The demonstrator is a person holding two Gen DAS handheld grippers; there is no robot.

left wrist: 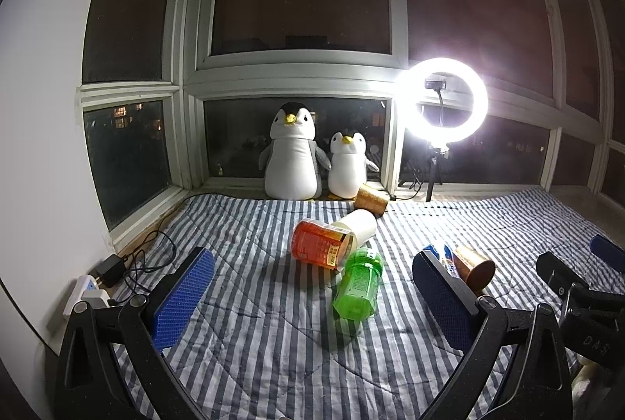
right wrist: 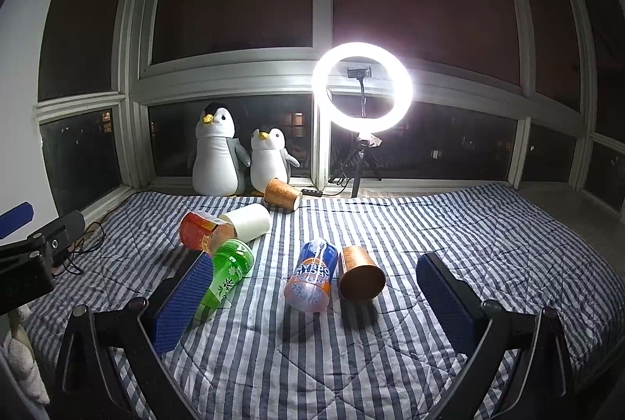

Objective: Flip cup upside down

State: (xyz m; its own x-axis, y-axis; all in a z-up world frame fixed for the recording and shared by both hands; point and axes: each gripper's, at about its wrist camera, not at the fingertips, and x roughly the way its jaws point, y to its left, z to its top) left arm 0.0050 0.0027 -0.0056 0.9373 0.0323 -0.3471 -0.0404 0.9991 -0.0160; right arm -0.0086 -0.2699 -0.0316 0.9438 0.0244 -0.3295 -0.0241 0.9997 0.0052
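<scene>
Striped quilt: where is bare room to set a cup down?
Bare: the striped quilt right of the near copper cup, and the strip before both grippers. Crowded: around the green bottle, orange bottle and white cup.

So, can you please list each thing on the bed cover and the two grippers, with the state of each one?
Near copper cup: on its side.
Far copper cup: on its side.
White cup: on its side.
Red-orange bottle: lying down.
Green bottle: lying down.
Blue-orange bottle: lying down.
Left gripper: open, empty.
Right gripper: open, empty.
Ring light: on.
</scene>
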